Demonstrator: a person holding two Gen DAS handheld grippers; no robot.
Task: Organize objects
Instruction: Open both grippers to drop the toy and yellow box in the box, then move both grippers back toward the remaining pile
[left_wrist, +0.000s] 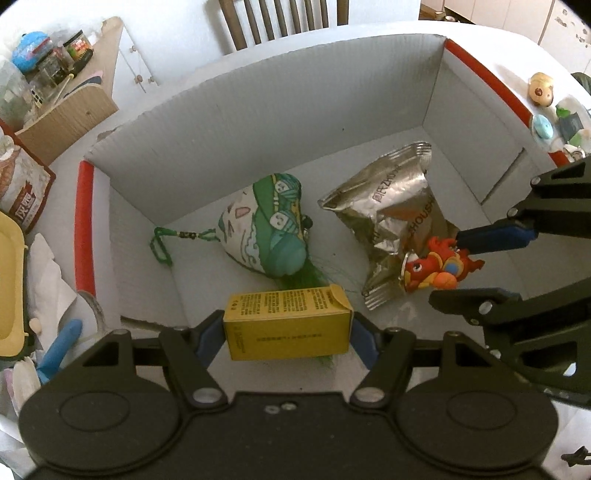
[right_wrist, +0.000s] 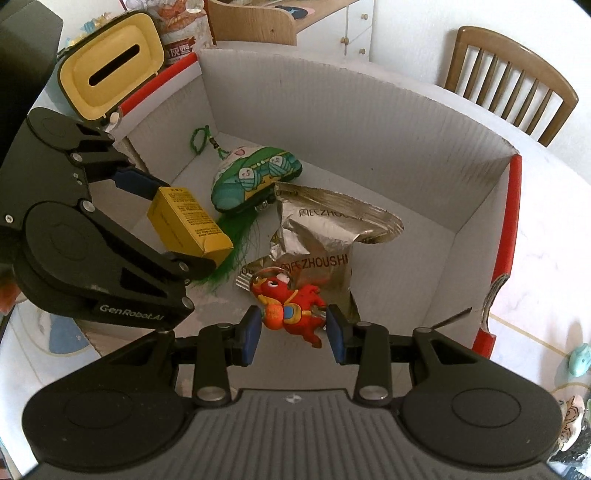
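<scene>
Currently both tools sit over the open white corrugated cardboard box with red-taped rim (left_wrist: 258, 122), each carrying one item.

Left gripper (left_wrist: 288, 332): jaws closed onto the small yellow rectangular carton with black print (left_wrist: 288, 326), one blue pad on each end of it. The right wrist view shows the same carton (right_wrist: 188, 225) pinched between the blue-padded fingers, tilted, held above the box floor. Just ahead of this gripper lies the green-and-white stuffed fabric sachet with a green tassel and beaded green cord loop (left_wrist: 269, 229); its tassel runs beneath the carton.

Right gripper (right_wrist: 293, 328): jaws clamped on the red-orange rubber dragon keychain figure with metal ring (right_wrist: 291, 306), blue pads pressing its two sides. From the left wrist view the figure (left_wrist: 439, 267) hangs between the fingers to that gripper's right, at the edge of the bag. Directly ahead of the right gripper lies the crumpled silver foil snack bag printed ZHOUSHI (right_wrist: 317, 240), flat on the box floor; the sachet (right_wrist: 255, 177) lies beyond it, to the left.

Whether the keychain touches the foil bag (left_wrist: 395, 221) cannot be told.

Outside the box, to the right gripper's far left: yellow plastic tissue-box lid with a slot (right_wrist: 110, 62). Wooden slat-back chair (right_wrist: 513, 85) beyond the far wall.
</scene>
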